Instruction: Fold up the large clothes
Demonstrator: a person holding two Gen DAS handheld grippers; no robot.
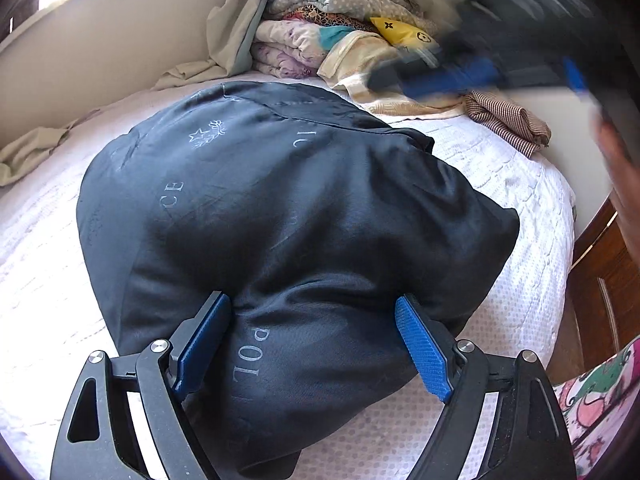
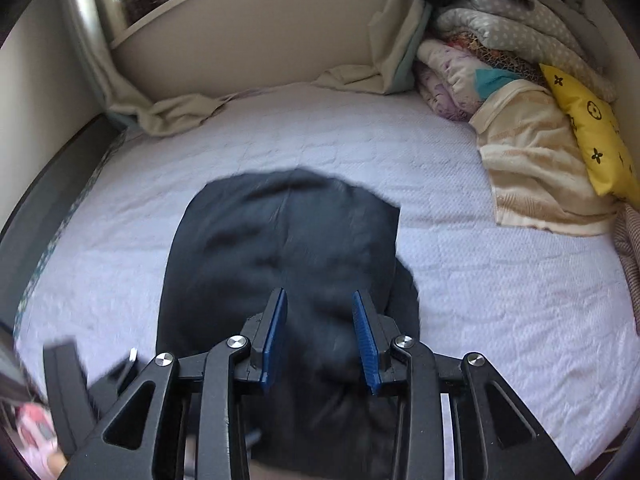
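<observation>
Left wrist view: my left gripper [image 1: 316, 320] grasps a thick fold of the dark navy garment [image 1: 280, 208], its blue pads pressed wide apart into the bunched cloth. The garment lies heaped in the middle of the bed [image 1: 500, 184], on a white textured cover, faint pale lettering showing across its fabric. Beyond it, at the far end of the bed, folded quilts [image 1: 320, 12] are stacked against the wall, with a cream towel [image 1: 360, 64] and a yellow cushion [image 1: 400, 30] beside them, and a small striped cloth [image 1: 508, 120] near the right edge. To the right my right gripper [image 1: 452, 72] shows as a blur above the bed. In the right wrist view that right gripper [image 2: 320, 336] hangs over the near part of the garment [image 2: 280, 232], jaws partly released with nothing pressed between the pads; the cloth below is motion-blurred.
</observation>
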